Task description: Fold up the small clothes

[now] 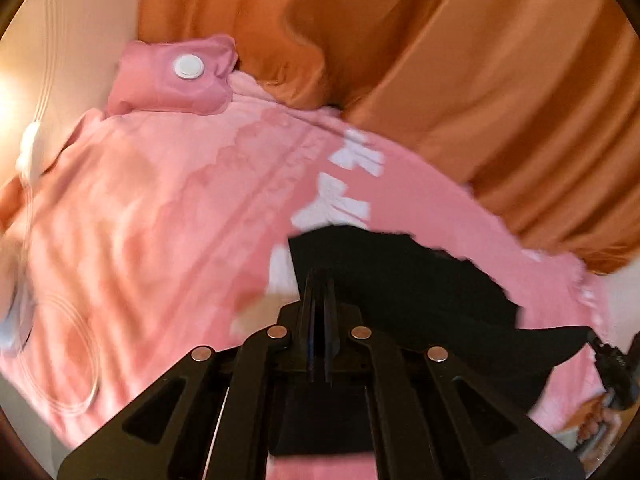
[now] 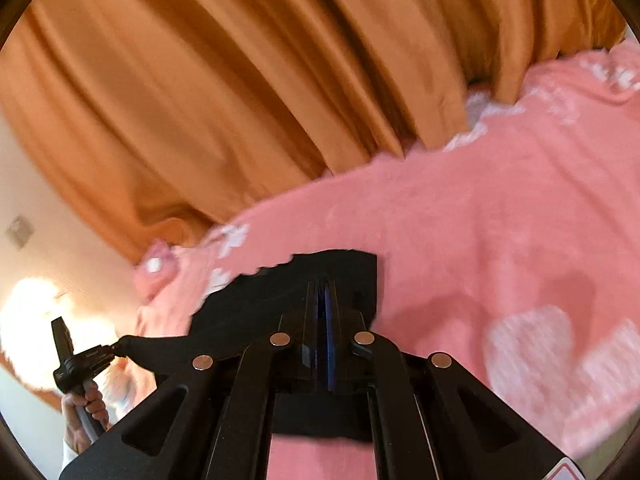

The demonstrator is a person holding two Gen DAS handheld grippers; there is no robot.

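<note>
Curtain (image 1: 440,60), orange, hangs in folds behind the bed. Pink blanket (image 1: 160,220) with white bow prints covers the whole work surface. A pink hot-water bag (image 1: 172,80) with a white cap lies at its far edge, well apart from the work.

Black garment (image 1: 420,280), small, is stretched between the two tools and lifted over the blanket; part may touch it, cannot tell through the blur.

Left gripper (image 1: 318,280): jaws pressed together, pinching one end of the black cloth. Right gripper (image 2: 322,288): jaws likewise closed, clamped on the opposite end. From the right wrist view the left tool appears at the garment's far tip, cloth taut between them.

Judgement: a spread or first fold is in hand. To do it well, keep both pinches firm and the held edge level, lower together so the cloth lands flat without wrinkles, then bring one end squarely over the other. Uneven tension risks a skewed crease or a slipped corner.
</note>
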